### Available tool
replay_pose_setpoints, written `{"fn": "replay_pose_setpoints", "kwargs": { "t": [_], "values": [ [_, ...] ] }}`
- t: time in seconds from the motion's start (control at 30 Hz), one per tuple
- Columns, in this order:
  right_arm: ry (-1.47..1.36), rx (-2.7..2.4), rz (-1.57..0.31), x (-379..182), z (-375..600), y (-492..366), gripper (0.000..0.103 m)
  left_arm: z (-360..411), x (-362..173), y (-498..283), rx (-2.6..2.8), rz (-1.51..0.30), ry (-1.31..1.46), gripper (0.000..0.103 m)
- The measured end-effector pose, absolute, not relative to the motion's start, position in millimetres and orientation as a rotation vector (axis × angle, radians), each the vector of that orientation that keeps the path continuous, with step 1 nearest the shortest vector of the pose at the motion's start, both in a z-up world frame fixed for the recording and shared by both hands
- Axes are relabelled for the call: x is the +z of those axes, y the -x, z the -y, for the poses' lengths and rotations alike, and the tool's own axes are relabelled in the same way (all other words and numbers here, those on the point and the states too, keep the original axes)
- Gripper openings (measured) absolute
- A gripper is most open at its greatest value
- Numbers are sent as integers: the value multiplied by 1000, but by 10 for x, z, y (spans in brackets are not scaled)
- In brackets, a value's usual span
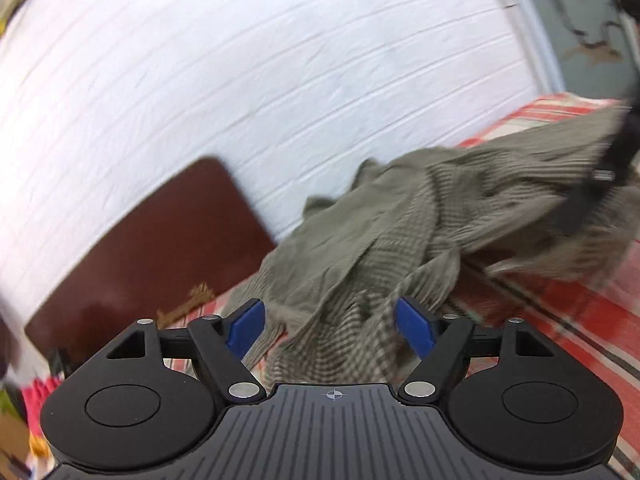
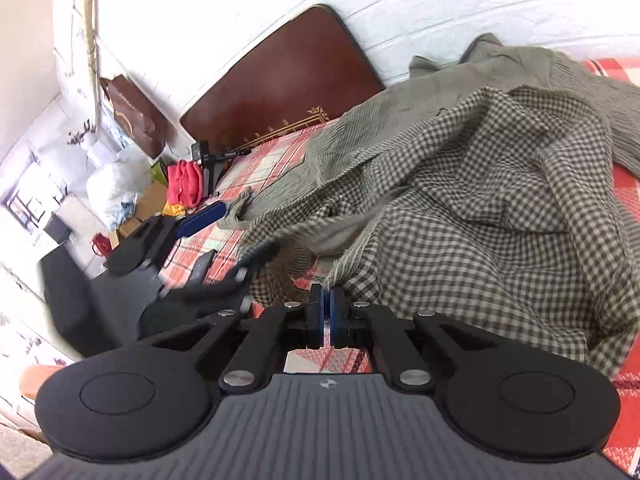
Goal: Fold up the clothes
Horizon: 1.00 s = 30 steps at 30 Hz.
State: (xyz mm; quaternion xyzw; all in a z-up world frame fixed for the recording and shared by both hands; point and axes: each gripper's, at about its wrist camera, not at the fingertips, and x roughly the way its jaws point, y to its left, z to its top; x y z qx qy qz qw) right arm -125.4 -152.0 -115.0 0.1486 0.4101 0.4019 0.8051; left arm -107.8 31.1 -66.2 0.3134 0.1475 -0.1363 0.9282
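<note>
Pinching checked shirt (image 2: 460, 208), right tongs (image 2: 327, 314) (blue pads), left tongs (image 1: 330, 326) spread.

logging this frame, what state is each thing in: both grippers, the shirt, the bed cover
left gripper: jaws open, checked cloth between them
right gripper: jaws shut on the shirt's edge
checked shirt: crumpled, unfolded, partly lifted
plaid bed cover: spread flat under the shirt

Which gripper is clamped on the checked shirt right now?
The right gripper: its blue pads are pressed together on the checked shirt's edge. The left gripper has its pads spread wide around the fabric.
</note>
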Motion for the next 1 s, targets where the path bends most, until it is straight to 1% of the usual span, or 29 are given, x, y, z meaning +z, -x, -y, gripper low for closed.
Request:
{"fn": "replay_pose_setpoints", "kwargs": {
  "t": [0.13,0.27,0.47,0.57,0.6,0.63,0.67,0.7,0.73,0.77,0.83,0.93,0.97,1.0],
  "values": [
    [-302,850,-877,-1110,1481,1241,3,-68,-796,1350,-395,-213,-807,84],
    [-281,840,-866,-1052,1501,1249,3,181,-899,1398,-489,-175,-875,83],
    [-254,833,-856,-1006,1532,1225,3,352,-992,1161,-600,-198,-846,74],
    [-242,836,-850,-978,1534,1202,3,391,-1044,1063,-653,-231,-837,71],
    [-241,836,-847,-971,1538,1191,3,404,-1065,1044,-666,-239,-838,69],
    [-239,835,-845,-965,1541,1180,3,412,-1083,1040,-673,-249,-840,58],
    [-239,834,-845,-960,1544,1169,3,415,-1094,1051,-678,-260,-833,41],
    [-238,833,-844,-956,1545,1158,3,419,-1090,1045,-685,-276,-816,30],
    [-236,833,-844,-954,1541,1148,3,414,-1084,1037,-691,-294,-791,7],
    [-237,834,-845,-958,1533,1141,3,391,-1072,1027,-698,-314,-751,0],
    [-238,841,-849,-975,1515,1131,3,345,-1048,1008,-712,-355,-671,0],
    [-238,840,-842,-997,1510,1157,8,185,-977,1037,-756,-425,-514,0],
    [-247,831,-828,-995,1538,1178,14,112,-944,1052,-773,-443,-443,0],
    [-264,816,-813,-984,1584,1199,33,38,-911,1067,-789,-459,-373,0]
  ]
}}
